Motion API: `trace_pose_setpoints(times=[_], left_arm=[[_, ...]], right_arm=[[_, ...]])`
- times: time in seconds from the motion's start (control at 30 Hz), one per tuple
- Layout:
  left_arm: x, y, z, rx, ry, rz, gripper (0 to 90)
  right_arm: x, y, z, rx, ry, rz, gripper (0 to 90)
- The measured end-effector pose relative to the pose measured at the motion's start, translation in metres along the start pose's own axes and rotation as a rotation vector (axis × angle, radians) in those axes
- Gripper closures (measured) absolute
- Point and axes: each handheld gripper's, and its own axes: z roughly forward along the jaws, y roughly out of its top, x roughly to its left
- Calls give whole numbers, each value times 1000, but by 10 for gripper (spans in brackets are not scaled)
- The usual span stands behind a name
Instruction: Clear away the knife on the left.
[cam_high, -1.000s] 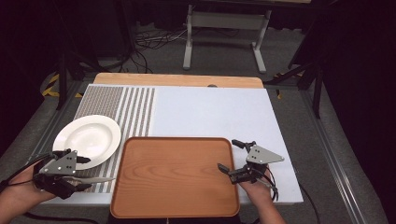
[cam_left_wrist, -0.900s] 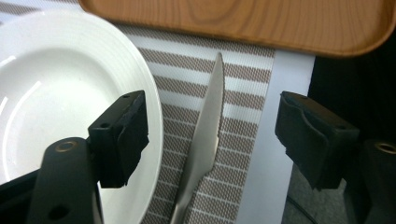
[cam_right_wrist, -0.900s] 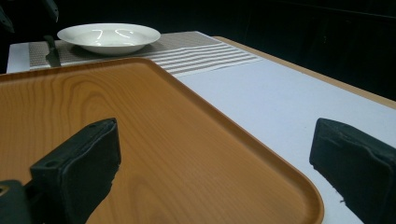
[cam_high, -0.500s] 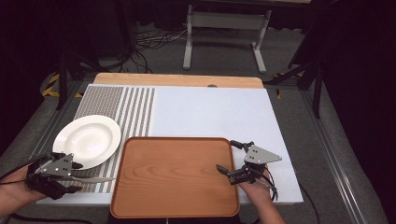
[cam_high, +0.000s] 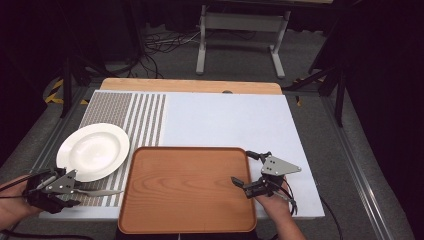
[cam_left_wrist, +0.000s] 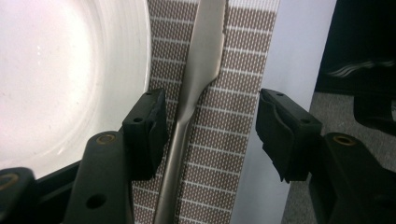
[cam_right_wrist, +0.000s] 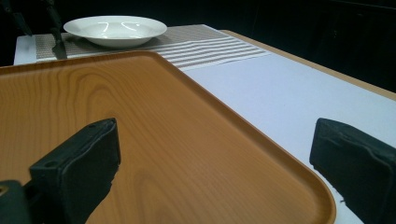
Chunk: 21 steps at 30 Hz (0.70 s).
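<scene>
A silver table knife (cam_high: 100, 192) lies on the striped placemat (cam_high: 125, 115) just right of a white plate (cam_high: 93, 151). My left gripper (cam_high: 74, 189) sits low at the table's front left corner, and its jaws have just been closing. In the left gripper view the knife's handle (cam_left_wrist: 180, 140) lies between the jaws, close against the left one. The right one stands well clear of it, so the left gripper (cam_left_wrist: 212, 102) is open. My right gripper (cam_high: 243, 167) is open and straddles the right rim of the wooden tray (cam_high: 187, 220). In the right gripper view the right gripper's (cam_right_wrist: 215, 140) jaws stand wide over the tray (cam_right_wrist: 140, 130).
A pale blue mat (cam_high: 225, 120) covers the table beyond and right of the tray. The table's front edge runs just below both hands. The plate (cam_right_wrist: 114, 29) and placemat (cam_right_wrist: 201, 44) show far off past the tray.
The left gripper has slid a little toward the table's front left corner and its jaws have narrowed around the knife handle. The right gripper, tray and plate have stayed put.
</scene>
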Motion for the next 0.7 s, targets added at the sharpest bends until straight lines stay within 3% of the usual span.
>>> trace_pose_setpoints(times=[0.27, 0.53, 0.7], left_arm=[[5, -6, 7, 59, 7, 41, 495], [14, -9, 13, 94, -12, 66, 587], [20, -7, 14, 107, -49, 104, 639]], right_arm=[[0, 0, 0, 4, 4, 2, 24], [0, 0, 0, 2, 6, 3, 24], [0, 0, 0, 3, 9, 4, 23]])
